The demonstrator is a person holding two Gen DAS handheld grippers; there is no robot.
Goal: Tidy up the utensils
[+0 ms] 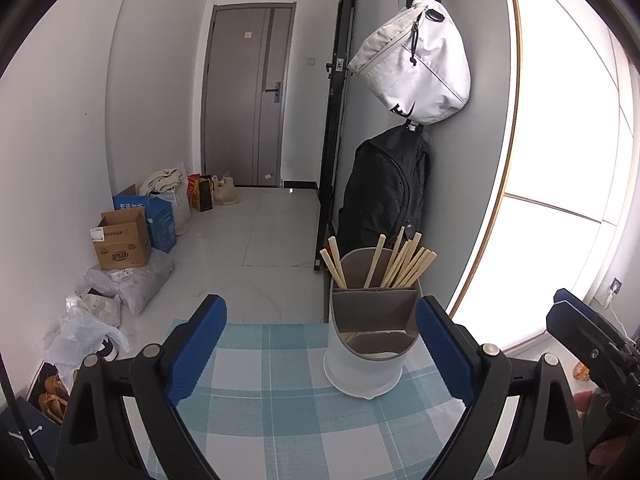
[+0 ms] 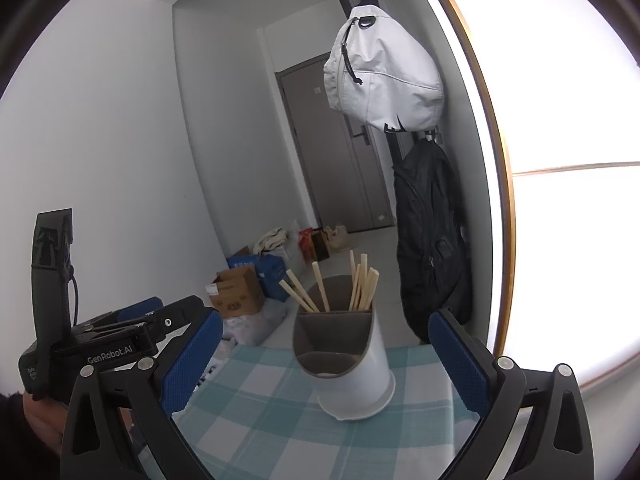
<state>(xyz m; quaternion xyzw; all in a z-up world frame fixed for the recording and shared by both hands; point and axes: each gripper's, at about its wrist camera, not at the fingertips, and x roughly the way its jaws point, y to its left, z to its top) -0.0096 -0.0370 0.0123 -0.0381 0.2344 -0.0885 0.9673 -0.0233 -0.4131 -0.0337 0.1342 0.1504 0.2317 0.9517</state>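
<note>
Both wrist views look forward over the tabletop (image 1: 280, 400), close in. Both share the holder (image 1: 366, 344) (image 2: 348, 364), near its far edge, and the door (image 1: 244, 96) (image 2: 340, 148).

On my left gripper (image 2: 132, 344), as my right camera sees it, white letters on the black body read "GenRobot.AI". A smaller white label on its lower left end is too blurred for me to read. The blue box (image 1: 160, 220) carries white Chinese characters along its top edge that I can't make out, and the brown carton (image 1: 122, 246) has printed labels and a logo, all too small to read.
</note>
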